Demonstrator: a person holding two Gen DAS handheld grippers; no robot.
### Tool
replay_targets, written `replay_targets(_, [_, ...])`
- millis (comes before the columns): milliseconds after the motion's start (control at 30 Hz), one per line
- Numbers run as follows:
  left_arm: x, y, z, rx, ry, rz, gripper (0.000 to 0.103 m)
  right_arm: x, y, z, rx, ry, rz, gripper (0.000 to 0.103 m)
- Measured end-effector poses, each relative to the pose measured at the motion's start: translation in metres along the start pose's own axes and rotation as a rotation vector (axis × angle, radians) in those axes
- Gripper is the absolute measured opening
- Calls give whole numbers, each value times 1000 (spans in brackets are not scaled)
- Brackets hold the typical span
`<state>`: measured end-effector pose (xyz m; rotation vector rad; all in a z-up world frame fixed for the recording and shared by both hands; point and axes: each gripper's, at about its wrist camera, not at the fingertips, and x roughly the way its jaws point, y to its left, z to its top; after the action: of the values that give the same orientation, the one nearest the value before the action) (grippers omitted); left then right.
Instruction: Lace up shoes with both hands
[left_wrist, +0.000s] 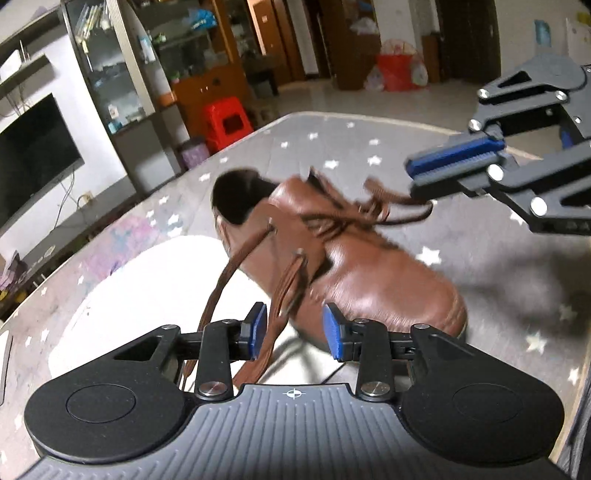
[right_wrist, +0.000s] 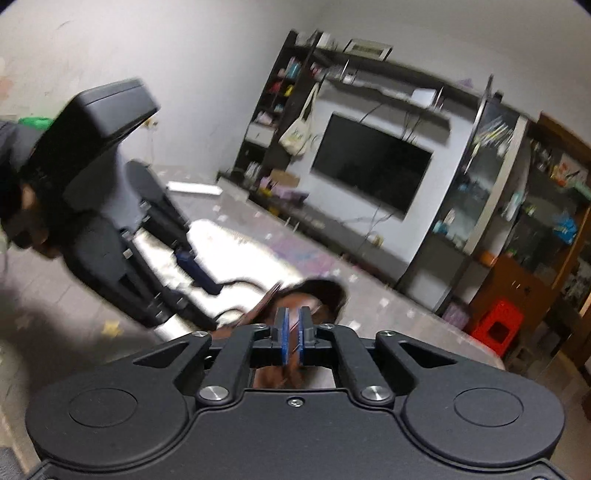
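A brown leather shoe (left_wrist: 351, 269) lies on the star-patterned table (left_wrist: 480, 236), toe toward the lower right. Its brown lace (left_wrist: 284, 295) hangs from the near eyelets and passes between the blue pads of my left gripper (left_wrist: 294, 328), which stands open around it. My right gripper (left_wrist: 417, 181) reaches in from the right, shut on the other lace end (left_wrist: 399, 201) beside the shoe's tongue. In the right wrist view my right gripper (right_wrist: 291, 325) is closed on the brown lace (right_wrist: 293, 343), the shoe (right_wrist: 317, 295) just beyond. My left gripper (right_wrist: 199, 273) shows blurred at left.
A white patch (left_wrist: 147, 295) covers the table left of the shoe. A red stool (left_wrist: 227, 122), cabinets and a TV (left_wrist: 33, 158) stand beyond the table's far edge. A white flat object (right_wrist: 194, 188) lies at the table's far end.
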<state>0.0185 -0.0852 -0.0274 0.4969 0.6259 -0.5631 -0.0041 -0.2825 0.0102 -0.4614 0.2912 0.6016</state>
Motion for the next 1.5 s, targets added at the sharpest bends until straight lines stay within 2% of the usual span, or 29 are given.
replay_targets(167, [7,10,-8,13,41,11,36,7,8,-5,23,34,35,8])
replay_targets(433, [26,23,-13,26,106,-15,35,30,13,-6,52,74,70,8])
replay_targets(567, [28,23,-17,29,108,-32,17,22,13,-22,53,78,76,8])
replay_targets(767, [19,19,-20,30,84,-13,7,21,13,-24,57,83,75,13])
replay_targets(933, [-1,8,-17,59,56,16,6,16,14,-25,55,85,69,14])
replay_targets(1200, [-38,-15,-20,152,24,-14,6,6,13,-22,45,64,48,14])
replay_targets(1333, [-57,-20,-19,156,-20,-17,6,4,11,-19,41,54,34,14])
replay_targets(1500, [-73,-18,-1,130,-106,-9,6,6,-1,-10,69,32,-12,14])
